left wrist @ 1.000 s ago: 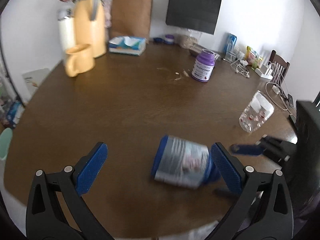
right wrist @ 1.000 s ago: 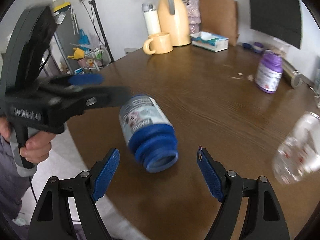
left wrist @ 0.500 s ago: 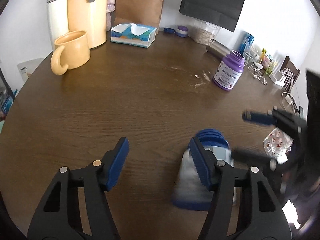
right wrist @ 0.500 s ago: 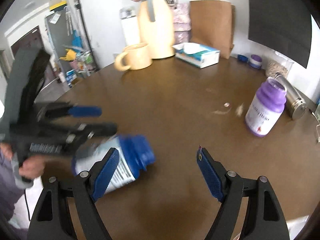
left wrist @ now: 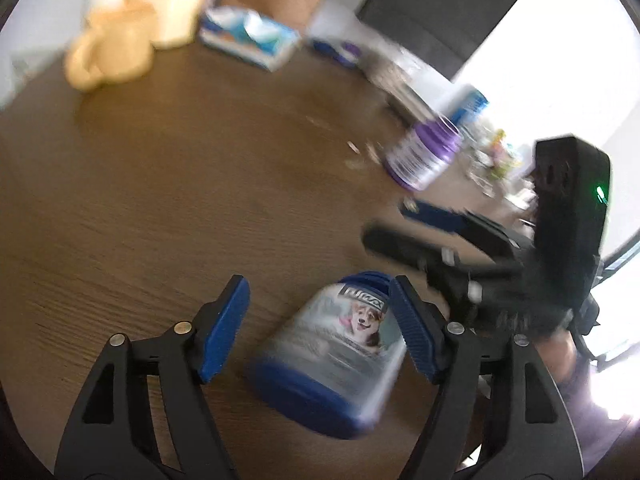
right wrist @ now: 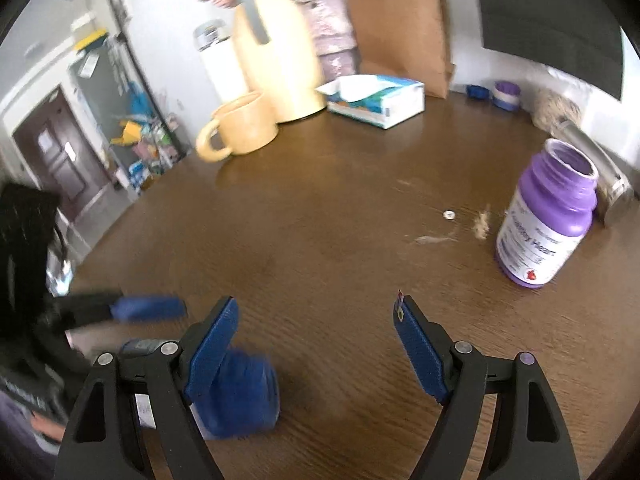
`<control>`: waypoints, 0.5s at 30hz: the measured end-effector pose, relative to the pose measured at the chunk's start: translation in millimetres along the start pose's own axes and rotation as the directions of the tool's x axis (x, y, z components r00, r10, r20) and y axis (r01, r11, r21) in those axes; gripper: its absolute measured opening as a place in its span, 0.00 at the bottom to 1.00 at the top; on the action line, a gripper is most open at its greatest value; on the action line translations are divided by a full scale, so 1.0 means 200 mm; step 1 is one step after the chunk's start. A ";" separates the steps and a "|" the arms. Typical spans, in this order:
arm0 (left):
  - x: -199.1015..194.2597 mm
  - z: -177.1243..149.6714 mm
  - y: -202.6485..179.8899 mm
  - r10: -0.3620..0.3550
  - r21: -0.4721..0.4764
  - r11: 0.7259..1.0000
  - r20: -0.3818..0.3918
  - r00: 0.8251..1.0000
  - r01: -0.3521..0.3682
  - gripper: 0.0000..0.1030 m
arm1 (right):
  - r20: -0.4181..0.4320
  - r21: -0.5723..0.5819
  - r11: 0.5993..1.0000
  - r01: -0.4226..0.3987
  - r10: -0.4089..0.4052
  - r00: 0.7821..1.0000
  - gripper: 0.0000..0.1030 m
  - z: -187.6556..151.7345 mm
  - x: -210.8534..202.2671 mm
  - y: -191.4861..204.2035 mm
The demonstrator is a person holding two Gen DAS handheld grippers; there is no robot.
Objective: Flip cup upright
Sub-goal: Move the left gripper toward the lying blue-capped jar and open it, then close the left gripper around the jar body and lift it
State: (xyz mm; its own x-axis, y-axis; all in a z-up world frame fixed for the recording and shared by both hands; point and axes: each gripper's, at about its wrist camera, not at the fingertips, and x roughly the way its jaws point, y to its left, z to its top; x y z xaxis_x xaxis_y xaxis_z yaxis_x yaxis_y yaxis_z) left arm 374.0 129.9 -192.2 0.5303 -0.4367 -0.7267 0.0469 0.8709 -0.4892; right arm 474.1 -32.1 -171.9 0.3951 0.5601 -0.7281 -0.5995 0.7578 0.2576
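Purple bottle (right wrist: 546, 216), yellow mug (right wrist: 240, 126) and tissue box (right wrist: 378, 98) stand well apart on the tabletop (right wrist: 340, 208). I see the cup (left wrist: 340, 352), blue-ended with a dog label, tilted and blurred, between the left claw (left wrist: 320, 328) pads; contact unclear. Right claw (right wrist: 316, 344) gapes wide, holding nothing, cup beside its left pad.

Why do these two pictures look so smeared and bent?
Left wrist view: motion blur smears the blue bottle, yellow mug and right gripper; window glare whitens the right edge. Right wrist view: sharper purple bottle, though the fisheye lens curves the table.
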 end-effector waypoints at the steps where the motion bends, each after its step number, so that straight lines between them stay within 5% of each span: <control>1: 0.02 -0.01 -0.01 0.004 0.005 1.000 -0.018 1.000 -0.004 0.69 | 0.007 0.010 1.000 -0.002 0.002 1.000 0.81 0.01 -0.02 0.00; 6: 0.01 -0.06 -0.15 0.029 0.203 0.979 -0.045 0.999 -0.020 0.80 | 0.017 0.065 0.998 -0.016 0.015 1.000 0.81 0.02 -0.10 -0.01; 7: -0.02 -0.07 -0.16 0.039 0.225 0.974 -0.029 0.999 -0.031 0.88 | 0.014 0.069 0.997 -0.022 0.021 1.000 0.81 0.00 -0.12 0.00; 12: -0.29 -0.19 -0.19 0.136 0.301 0.940 0.096 0.986 -0.159 0.94 | -0.002 -0.016 0.988 -0.151 0.151 0.989 0.82 -0.19 -0.35 0.08; 15: -0.39 -0.34 -0.25 0.097 0.428 0.892 0.131 0.987 -0.145 1.00 | -0.056 -0.038 0.994 -0.098 0.096 0.994 0.82 -0.32 -0.38 0.11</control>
State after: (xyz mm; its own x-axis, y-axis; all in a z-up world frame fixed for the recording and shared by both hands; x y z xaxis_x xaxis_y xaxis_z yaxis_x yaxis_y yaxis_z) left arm 272.9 105.4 -144.0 0.6386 -0.3169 -0.7012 0.3276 0.9365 -0.1248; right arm 387.2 -79.7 -151.4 0.2960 0.6107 -0.7345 -0.6616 0.6857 0.3036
